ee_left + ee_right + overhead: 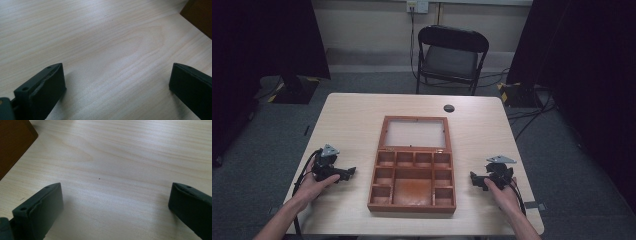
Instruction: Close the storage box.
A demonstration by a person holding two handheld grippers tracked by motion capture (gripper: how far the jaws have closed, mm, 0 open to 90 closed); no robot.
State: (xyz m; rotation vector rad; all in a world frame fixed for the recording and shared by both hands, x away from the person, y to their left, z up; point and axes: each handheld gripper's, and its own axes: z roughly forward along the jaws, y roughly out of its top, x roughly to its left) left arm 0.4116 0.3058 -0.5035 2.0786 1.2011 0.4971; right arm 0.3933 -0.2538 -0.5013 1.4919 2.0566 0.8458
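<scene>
A reddish-brown wooden compartment box (412, 184) with its glass-paned lid laid back lies at the frame's centre on the pale wood-grain table (352, 120). Left gripper (346, 173) at lower left, right gripper (476, 179) at lower right — both spread wide, grasping nothing, flanking the box.

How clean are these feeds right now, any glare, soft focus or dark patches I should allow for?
High view: even light on the table, faint sheen on the glass lid of the wooden box, dark curtains at both sides swallow detail. Left gripper view: jaws near the lens look soft, the tabletop grain sharper, with a soft shadow beside the left jaw. Right gripper view: much the same, with pale glare streaks across the wood.
</scene>
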